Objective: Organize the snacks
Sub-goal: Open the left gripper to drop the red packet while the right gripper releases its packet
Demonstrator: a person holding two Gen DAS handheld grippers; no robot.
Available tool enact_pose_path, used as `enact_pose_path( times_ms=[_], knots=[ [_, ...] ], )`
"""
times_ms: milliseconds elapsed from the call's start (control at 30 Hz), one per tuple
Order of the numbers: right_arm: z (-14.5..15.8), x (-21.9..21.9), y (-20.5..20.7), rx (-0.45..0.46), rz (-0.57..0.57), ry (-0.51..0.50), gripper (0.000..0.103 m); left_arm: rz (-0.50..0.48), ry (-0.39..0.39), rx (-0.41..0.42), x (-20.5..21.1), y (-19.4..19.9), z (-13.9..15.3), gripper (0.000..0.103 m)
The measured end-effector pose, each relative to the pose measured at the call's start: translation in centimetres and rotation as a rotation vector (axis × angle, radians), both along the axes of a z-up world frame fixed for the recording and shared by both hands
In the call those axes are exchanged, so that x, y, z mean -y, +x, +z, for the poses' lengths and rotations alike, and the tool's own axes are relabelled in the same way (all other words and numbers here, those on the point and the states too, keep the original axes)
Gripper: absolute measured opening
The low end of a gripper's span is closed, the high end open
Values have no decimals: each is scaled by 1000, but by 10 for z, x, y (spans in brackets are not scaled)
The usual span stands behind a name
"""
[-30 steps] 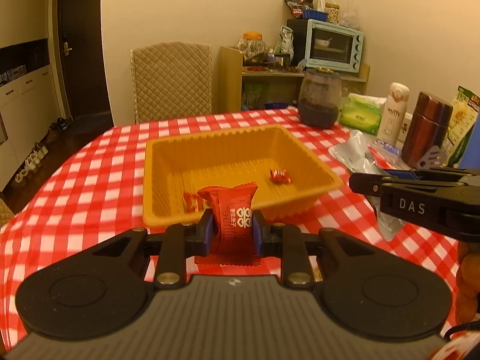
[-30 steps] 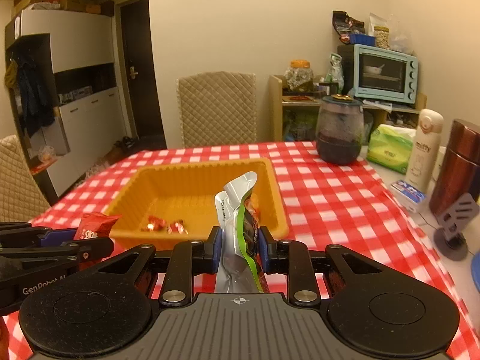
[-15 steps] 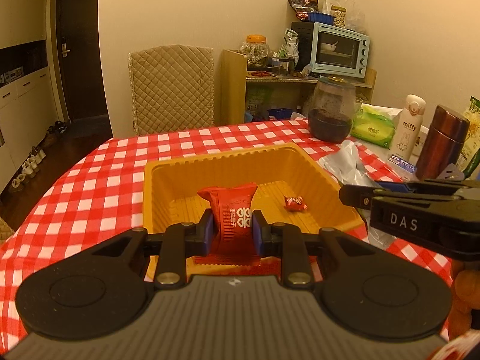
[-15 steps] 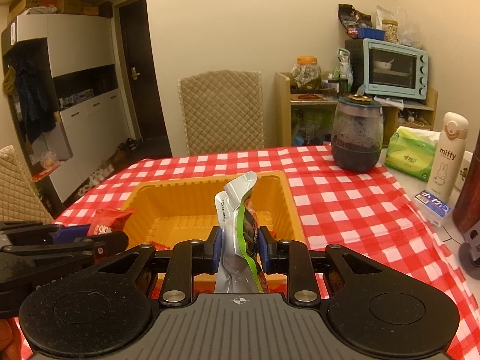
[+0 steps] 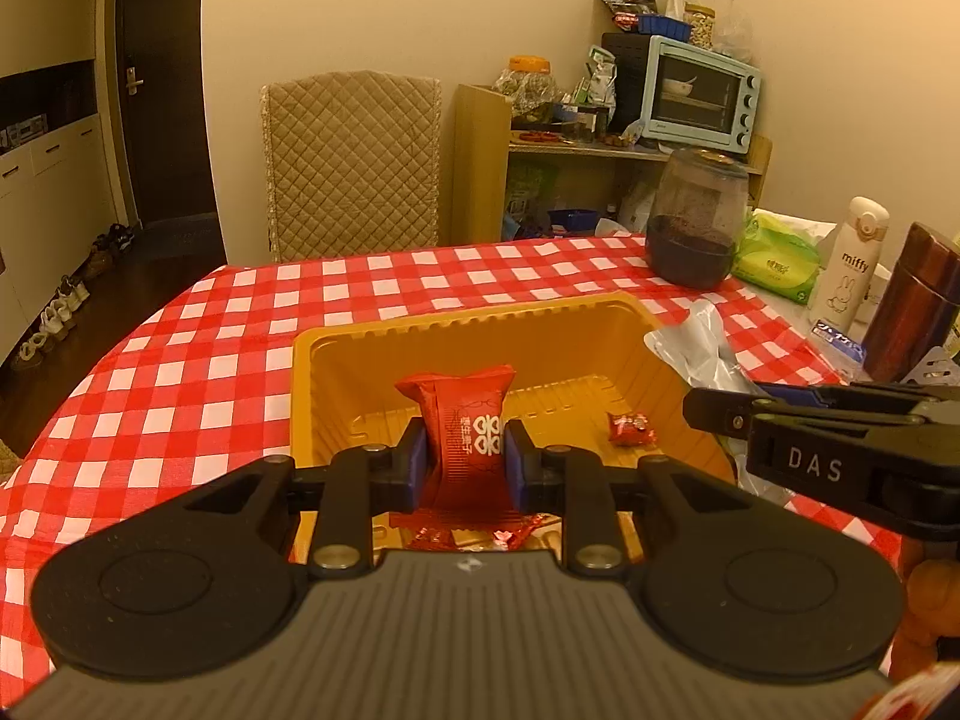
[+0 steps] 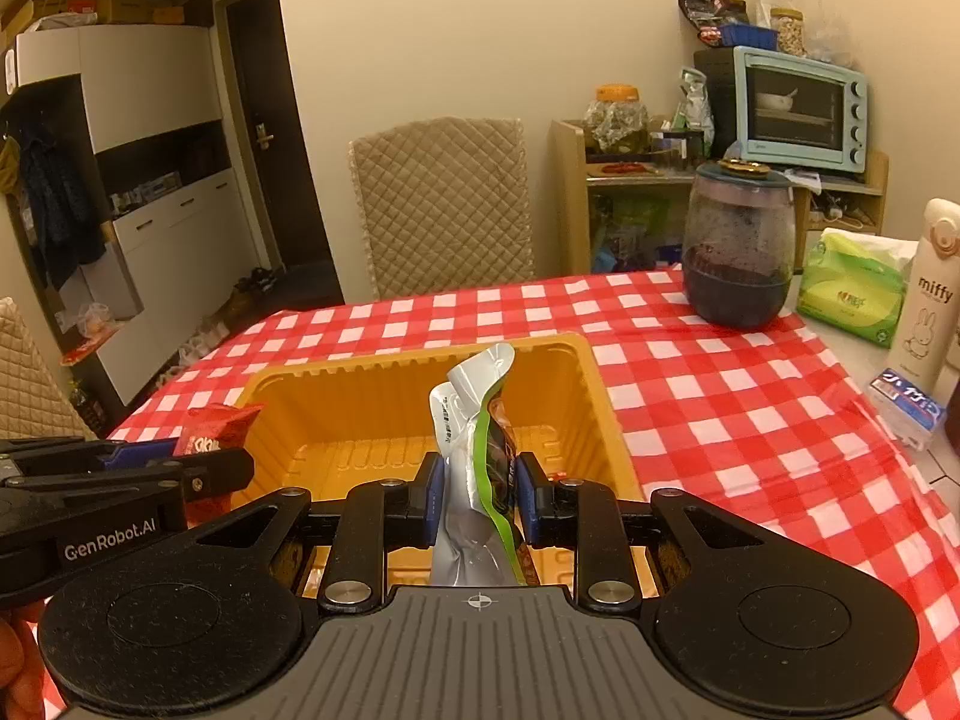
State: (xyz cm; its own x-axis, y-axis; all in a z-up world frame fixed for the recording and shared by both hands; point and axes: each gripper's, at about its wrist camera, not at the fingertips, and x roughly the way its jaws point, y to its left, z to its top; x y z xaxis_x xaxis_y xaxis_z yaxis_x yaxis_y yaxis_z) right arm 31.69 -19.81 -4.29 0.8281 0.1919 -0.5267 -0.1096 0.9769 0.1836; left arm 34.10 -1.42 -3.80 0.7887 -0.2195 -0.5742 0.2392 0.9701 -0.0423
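My left gripper (image 5: 465,459) is shut on a red snack packet (image 5: 465,414) and holds it upright over the near part of the orange tray (image 5: 480,315). A small red wrapped candy (image 5: 629,427) lies on the tray floor to the right. My right gripper (image 6: 477,495) is shut on a silver and green snack pouch (image 6: 474,414), upright above the same orange tray (image 6: 420,360). In the left wrist view the right gripper (image 5: 708,405) reaches in from the right with the silver pouch (image 5: 699,348). In the right wrist view the left gripper (image 6: 198,462) enters at the left with the red packet (image 6: 210,426).
A dark glass jar (image 6: 741,252), green tissue pack (image 6: 852,285), white miffy bottle (image 6: 927,294) and brown flask (image 5: 915,303) stand along the table's right side. A quilted chair (image 5: 354,162) sits behind the checked tablecloth (image 5: 180,372). A shelf with a blue toaster oven (image 5: 699,93) stands beyond.
Both grippers have moved forward toward the tray with their packets still held. The tray now looks nearer and sits under both sets of fingers.
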Motion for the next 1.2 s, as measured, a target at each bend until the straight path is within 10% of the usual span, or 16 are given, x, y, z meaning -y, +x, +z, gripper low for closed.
enact_pose_path(
  times_ms=[1200],
  knots=[
    [-7,-4,28,-10,-6,90,26,26,-15,-15,-21,20,-14,32]
  ],
)
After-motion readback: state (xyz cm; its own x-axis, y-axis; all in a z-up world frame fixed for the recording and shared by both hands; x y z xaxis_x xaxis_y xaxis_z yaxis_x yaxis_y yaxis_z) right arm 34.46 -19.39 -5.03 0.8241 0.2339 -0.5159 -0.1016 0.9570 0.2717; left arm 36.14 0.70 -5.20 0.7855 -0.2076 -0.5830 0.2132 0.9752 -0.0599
